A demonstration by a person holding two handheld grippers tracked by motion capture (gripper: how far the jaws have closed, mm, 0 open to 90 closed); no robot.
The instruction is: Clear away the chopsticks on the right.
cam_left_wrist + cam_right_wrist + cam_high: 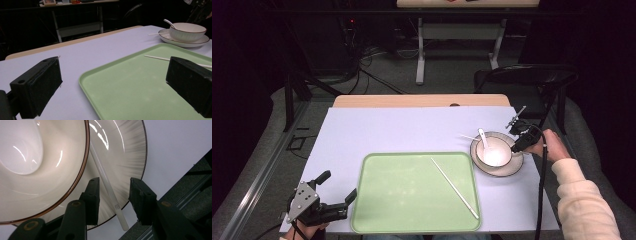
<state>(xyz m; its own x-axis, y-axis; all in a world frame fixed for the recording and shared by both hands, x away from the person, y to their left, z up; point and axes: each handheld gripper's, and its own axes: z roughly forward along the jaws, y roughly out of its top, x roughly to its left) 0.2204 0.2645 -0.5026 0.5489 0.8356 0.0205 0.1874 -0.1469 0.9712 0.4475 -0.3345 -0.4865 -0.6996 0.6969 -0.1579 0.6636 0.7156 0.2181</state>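
On a lilac-covered table (377,130) seen from the high view, a green tray (407,200) lies near the front edge with a white chopstick (455,188) resting diagonally on its right half. Just right of the tray sits a dark-rimmed plate (512,169) carrying a white bowl (494,152), a white spoon (483,137) leaning inside it. The left gripper (336,186) sits at the table's front left corner, jaws spread wide, one jaw tip at the tray's left rim. The right gripper (515,146), held by a hand (553,145) in a cream sleeve, reaches the plate's right edge.

In the left gripper view, the left gripper (113,82) stands wide open, nothing between its jaws; the tray (125,85) and its chopstick (160,58) lie ahead, the bowl (187,31) and plate (185,43) beyond.

In the right gripper view, the right gripper (113,197) is parted around a second chopstick (107,187), which lies on the plate (127,152) beside the bowl (42,170); neither jaw touches it. Its end overhangs the plate's rim.
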